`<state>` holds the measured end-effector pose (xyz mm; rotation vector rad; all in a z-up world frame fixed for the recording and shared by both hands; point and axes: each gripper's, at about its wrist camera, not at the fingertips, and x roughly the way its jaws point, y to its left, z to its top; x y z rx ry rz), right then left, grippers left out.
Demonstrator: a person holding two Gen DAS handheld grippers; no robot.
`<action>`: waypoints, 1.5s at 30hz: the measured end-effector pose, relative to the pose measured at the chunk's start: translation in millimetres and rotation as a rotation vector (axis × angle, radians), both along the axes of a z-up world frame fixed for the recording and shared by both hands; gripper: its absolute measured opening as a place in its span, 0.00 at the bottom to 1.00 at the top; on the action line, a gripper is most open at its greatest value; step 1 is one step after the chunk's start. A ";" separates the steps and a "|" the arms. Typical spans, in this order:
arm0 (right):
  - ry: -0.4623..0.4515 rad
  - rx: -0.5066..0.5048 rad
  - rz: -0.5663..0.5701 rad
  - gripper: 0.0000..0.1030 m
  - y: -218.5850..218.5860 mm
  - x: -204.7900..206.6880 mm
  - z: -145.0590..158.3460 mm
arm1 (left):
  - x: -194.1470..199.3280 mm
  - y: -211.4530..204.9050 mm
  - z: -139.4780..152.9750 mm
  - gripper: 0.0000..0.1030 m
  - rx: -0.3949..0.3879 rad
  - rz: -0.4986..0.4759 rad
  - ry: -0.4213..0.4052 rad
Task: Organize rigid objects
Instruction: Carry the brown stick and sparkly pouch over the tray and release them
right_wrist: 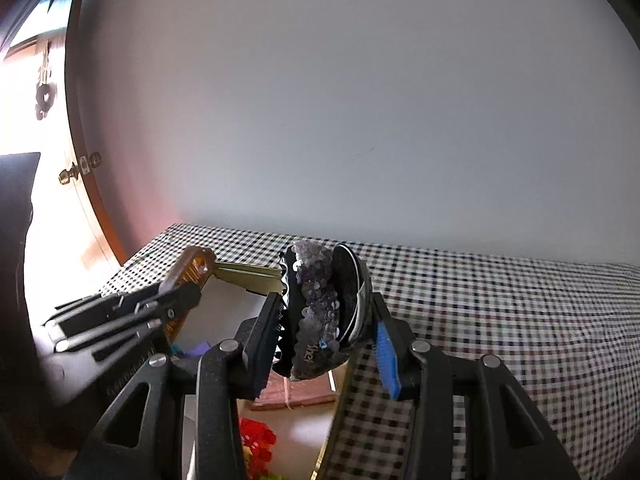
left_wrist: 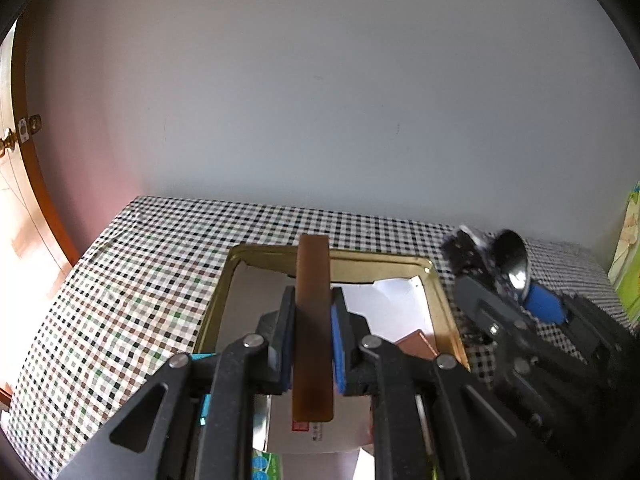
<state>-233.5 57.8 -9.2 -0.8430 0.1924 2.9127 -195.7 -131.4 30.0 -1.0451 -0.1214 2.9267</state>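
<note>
Gold tin tray [left_wrist: 440,292] open on the checked tablecloth [left_wrist: 132,280], holding white paper [left_wrist: 392,300], a pinkish-brown card [left_wrist: 416,342], a printed slip and, nearest the camera, something red [right_wrist: 256,436]. Left gripper [left_wrist: 313,320] above the tray, pads pressed flat against a brown amber strip [left_wrist: 313,320] standing on edge. Right gripper [right_wrist: 328,320], beside the tray's right rim, pinches a black sequinned hair clip [right_wrist: 320,312] with toothed edge and metal band; jaws only partly spread.

Amber-brown comb [left_wrist: 313,320], gold tin [left_wrist: 400,265], black-and-white checked tablecloth [left_wrist: 132,280], dark sequinned hair clip [right_wrist: 320,312], red toy [right_wrist: 256,440]
</note>
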 end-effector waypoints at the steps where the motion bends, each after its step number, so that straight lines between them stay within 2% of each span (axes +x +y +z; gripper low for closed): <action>1: -0.008 -0.005 0.002 0.45 2.8 -4.6 -3.3 | -0.7 -0.9 0.2 0.13 -0.001 -0.001 -0.002; 7: -0.064 -0.027 0.005 0.45 -2.8 -8.8 -6.6 | -4.0 -0.6 -2.3 0.13 -0.007 -0.017 -0.032; 11: -0.104 -0.046 0.008 0.45 8.8 -20.3 -6.3 | -8.3 -0.9 -9.1 0.13 -0.009 -0.033 -0.057; 16: -0.168 -0.056 0.016 0.45 3.0 -41.8 -3.1 | -11.9 -2.3 -15.5 0.13 0.003 -0.042 -0.086; 28: -0.297 -0.041 0.034 0.45 -16.4 -77.5 -30.7 | -14.8 -3.3 -23.1 0.13 0.025 -0.040 -0.131; 41: -0.331 0.000 0.060 0.46 -18.9 -81.3 -37.5 | -20.1 -4.3 -27.9 0.13 0.045 -0.004 -0.178; 45: -0.330 0.012 0.065 0.48 -19.9 -81.5 -37.8 | -24.3 -9.0 -29.5 0.30 0.039 0.048 -0.197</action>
